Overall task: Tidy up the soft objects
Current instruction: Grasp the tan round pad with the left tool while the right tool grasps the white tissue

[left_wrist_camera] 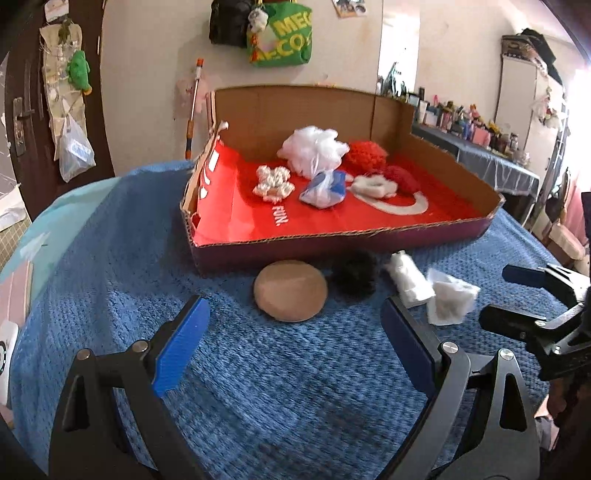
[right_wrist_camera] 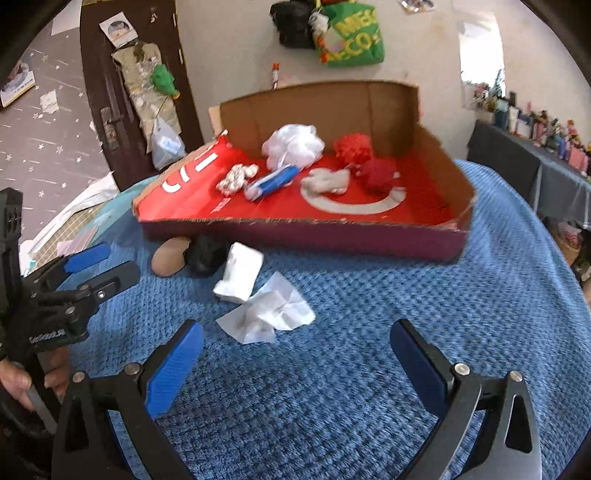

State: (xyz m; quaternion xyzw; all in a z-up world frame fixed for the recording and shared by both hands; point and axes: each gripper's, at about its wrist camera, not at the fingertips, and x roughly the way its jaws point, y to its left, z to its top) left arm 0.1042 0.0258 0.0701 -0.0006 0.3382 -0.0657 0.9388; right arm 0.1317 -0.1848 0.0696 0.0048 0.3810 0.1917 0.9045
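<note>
A shallow cardboard box (left_wrist_camera: 369, 240) (right_wrist_camera: 332, 236) with a red lining sits on a blue blanket. Inside lie a white mesh puff (left_wrist_camera: 314, 147) (right_wrist_camera: 293, 142), two red puffs (left_wrist_camera: 367, 153) (right_wrist_camera: 352, 147), a knitted white piece (left_wrist_camera: 273, 182), a blue-white bundle (left_wrist_camera: 325, 188) (right_wrist_camera: 271, 182) and a white rag (left_wrist_camera: 373, 186) (right_wrist_camera: 327, 181). In front of the box lie a tan round pad (left_wrist_camera: 290, 290) (right_wrist_camera: 168, 256), a black fluffy ball (left_wrist_camera: 354, 275) (right_wrist_camera: 207, 254), a folded white cloth (left_wrist_camera: 408, 278) (right_wrist_camera: 240, 271) and a crumpled tissue (left_wrist_camera: 450, 299) (right_wrist_camera: 267, 312). My left gripper (left_wrist_camera: 295, 350) is open before the pad. My right gripper (right_wrist_camera: 295, 365) is open, just short of the tissue.
The blue blanket (left_wrist_camera: 258, 369) covers a rounded surface. A dark door (right_wrist_camera: 107, 92) with hanging bags stands at the left. A green bag (left_wrist_camera: 288, 33) hangs on the wall. A cluttered shelf (left_wrist_camera: 480, 129) runs along the right. A hand (right_wrist_camera: 22, 384) grips the left tool.
</note>
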